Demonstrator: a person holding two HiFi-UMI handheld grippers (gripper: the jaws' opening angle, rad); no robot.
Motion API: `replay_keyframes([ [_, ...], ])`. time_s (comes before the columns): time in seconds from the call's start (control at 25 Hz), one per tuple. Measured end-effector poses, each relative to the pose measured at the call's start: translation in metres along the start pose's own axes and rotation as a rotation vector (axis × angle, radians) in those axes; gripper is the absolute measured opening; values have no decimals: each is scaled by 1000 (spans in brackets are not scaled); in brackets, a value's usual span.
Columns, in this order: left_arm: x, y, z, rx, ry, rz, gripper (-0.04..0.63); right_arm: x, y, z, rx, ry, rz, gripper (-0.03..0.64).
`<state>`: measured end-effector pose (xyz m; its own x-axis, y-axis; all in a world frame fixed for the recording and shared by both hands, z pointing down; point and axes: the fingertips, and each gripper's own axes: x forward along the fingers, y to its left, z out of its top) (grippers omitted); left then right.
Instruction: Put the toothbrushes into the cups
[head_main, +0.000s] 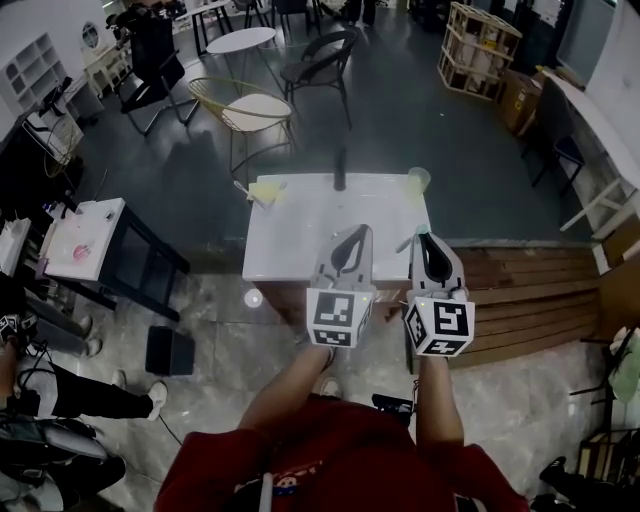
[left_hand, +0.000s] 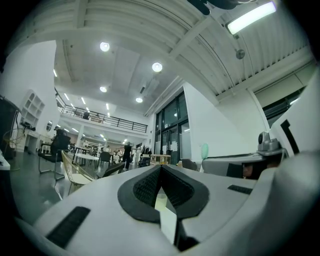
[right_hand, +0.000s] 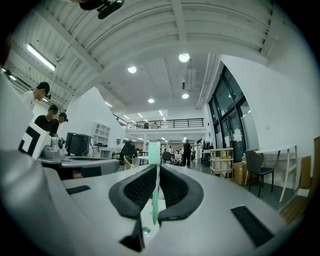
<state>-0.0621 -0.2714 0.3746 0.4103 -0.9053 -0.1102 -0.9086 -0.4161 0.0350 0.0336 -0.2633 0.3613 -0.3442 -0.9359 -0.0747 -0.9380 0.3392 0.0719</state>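
Two grey hand-held grippers are counted: the left gripper (head_main: 352, 233) and the right gripper (head_main: 426, 238). One white square surface (head_main: 295, 245) is seen. Two cups are counted on it: one pale yellow cup (head_main: 266, 192) at the far left corner and one pale green cup (head_main: 419, 179) at the far right corner. One green plastic toothbrush (right_hand: 154, 197) is counted, clamped in the right gripper. One dark upright thing (head_main: 340, 170), too small to be identified, is counted at the far edge. Farther off, three chairs are counted: one yellow wire-framed chair (head_main: 248, 108), one black chair (head_main: 322, 60) and one black office chair (head_main: 150, 65). One round white table (head_main: 246, 40) is also seen.
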Motion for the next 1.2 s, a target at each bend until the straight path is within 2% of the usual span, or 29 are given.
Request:
replay_keyframes([
  [0.24, 23, 27, -3, -1, 1, -32, 28, 35, 7, 2, -11, -3, -25, 44],
  [0.52, 43, 29, -13, -7, 15, -80, 28, 52, -3, -11, -6, 10, -60, 44],
  [0.88, 97, 26, -20, 8, 18, -81, 28, 84, -47, -27, 13, 11, -76, 44],
  [1.2, 174, 8, -19, 32, 16, -79, 28, 123, -119, -20, 22, -24, -83, 44],
])
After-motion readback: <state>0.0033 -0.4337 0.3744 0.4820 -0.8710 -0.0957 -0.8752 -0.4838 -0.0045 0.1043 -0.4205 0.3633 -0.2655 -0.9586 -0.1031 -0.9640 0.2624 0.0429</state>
